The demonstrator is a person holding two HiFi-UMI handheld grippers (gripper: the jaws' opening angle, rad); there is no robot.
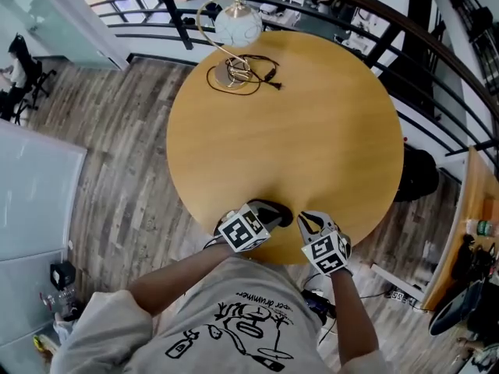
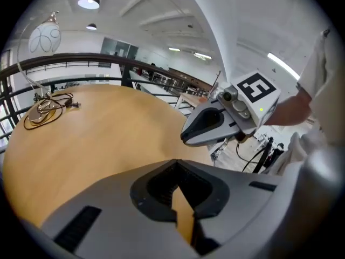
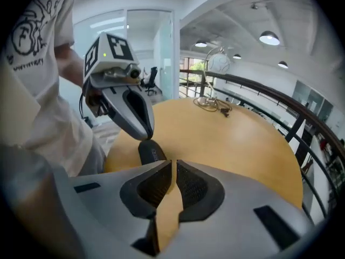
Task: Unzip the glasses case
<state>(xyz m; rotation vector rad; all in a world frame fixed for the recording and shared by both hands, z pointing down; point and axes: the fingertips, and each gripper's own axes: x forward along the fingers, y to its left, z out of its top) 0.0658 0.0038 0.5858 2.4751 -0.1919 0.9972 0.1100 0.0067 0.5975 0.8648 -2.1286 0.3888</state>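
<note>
The black glasses case (image 1: 275, 208) lies near the front edge of the round wooden table (image 1: 288, 123); in the right gripper view the case (image 3: 153, 153) shows just beyond my right jaws. My left gripper (image 1: 265, 218) is shut, its tip right over the near end of the case, and I cannot tell whether it touches the zipper. In the right gripper view the left gripper (image 3: 144, 135) points down at the case. My right gripper (image 1: 310, 223) sits a little to the right of the case, its jaws (image 3: 173, 169) shut with nothing between them. The left gripper view does not show the case.
A globe lamp (image 1: 238, 23) with a coiled black cable (image 1: 242, 75) stands at the table's far side. A dark railing (image 1: 374, 22) curves behind the table. Wooden floor (image 1: 117, 146) lies to the left. A person's shirt (image 1: 234, 326) fills the bottom.
</note>
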